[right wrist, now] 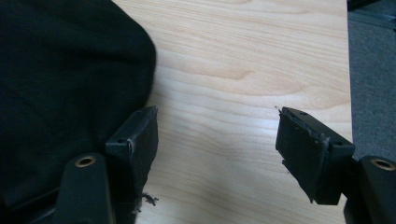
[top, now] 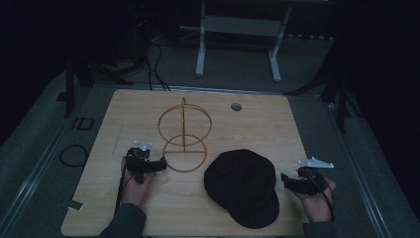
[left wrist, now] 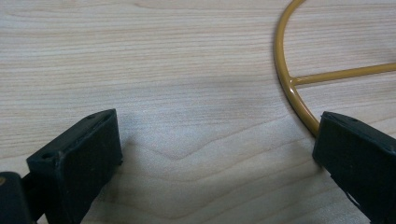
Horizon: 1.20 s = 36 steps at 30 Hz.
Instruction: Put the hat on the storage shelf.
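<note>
Overhead, pale wood table (top: pixel 148 213) in a dark room, each hand-held gripper wide, left (top: pixel 157 166) and right (top: pixel 286 179) both empty

The high view looks forward and down from above the near edge, taking in the whole table (top: pixel 148 208). The left gripper view sits close over the wood, sharing the gold wire stand (left wrist: pixel 285 70) at its upper right; the right gripper view, equally near, shares the black cap (right wrist: pixel 60 84) at its left.
</note>
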Each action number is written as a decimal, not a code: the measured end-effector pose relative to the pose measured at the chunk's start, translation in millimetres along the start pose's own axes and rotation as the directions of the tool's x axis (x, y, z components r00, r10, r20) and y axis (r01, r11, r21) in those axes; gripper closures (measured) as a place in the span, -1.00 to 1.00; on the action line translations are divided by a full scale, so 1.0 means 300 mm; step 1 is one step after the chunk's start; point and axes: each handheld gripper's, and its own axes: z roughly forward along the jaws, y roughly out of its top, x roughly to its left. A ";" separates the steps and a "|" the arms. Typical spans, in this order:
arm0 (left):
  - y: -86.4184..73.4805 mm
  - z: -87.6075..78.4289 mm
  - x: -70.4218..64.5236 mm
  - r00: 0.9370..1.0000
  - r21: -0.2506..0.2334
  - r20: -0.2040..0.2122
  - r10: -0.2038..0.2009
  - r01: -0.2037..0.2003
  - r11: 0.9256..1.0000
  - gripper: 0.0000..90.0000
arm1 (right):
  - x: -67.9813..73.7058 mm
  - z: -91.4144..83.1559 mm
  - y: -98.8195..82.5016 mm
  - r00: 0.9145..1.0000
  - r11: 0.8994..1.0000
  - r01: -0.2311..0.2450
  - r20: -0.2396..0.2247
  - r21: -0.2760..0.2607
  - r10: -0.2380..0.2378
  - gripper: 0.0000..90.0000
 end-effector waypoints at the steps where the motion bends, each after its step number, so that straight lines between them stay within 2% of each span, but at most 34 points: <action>1: 0.000 0.000 0.000 1.000 0.000 0.000 0.000 0.000 1.000 -0.98 | 0.009 -0.011 0.010 1.000 1.000 0.015 -0.008 0.000 -0.015 -0.34; 7: 0.000 0.000 -0.001 1.000 -0.002 0.000 -0.002 0.002 1.000 -0.98 | 0.036 -0.032 0.033 0.999 0.999 0.045 -0.013 -0.006 -0.046 -0.34; 18: 0.000 0.000 -0.001 1.000 -0.002 0.000 -0.003 0.003 1.000 -0.98 | 0.119 -0.053 0.087 0.991 0.993 0.113 -0.065 -0.019 -0.114 -0.36; 25: 0.000 0.000 -0.001 1.000 -0.002 0.000 -0.003 0.003 1.000 -0.98 | 0.189 -0.052 0.109 0.982 0.986 0.166 -0.093 -0.020 -0.167 -0.41; 30: 0.000 0.000 -0.001 1.000 -0.002 0.000 -0.003 0.003 1.000 -0.98 | 0.219 -0.055 0.127 0.977 0.983 0.183 -0.108 -0.030 -0.185 -0.42; 34: 0.000 0.000 -0.001 1.000 -0.002 0.000 -0.002 0.002 1.000 -0.98 | 0.260 -0.058 0.147 0.969 0.978 0.204 -0.134 -0.041 -0.208 -0.48; 36: 0.000 0.000 -0.001 1.000 -0.001 0.000 -0.002 0.002 1.000 -0.98 | 0.266 -0.059 0.149 0.968 0.978 0.205 -0.136 -0.040 -0.209 -0.49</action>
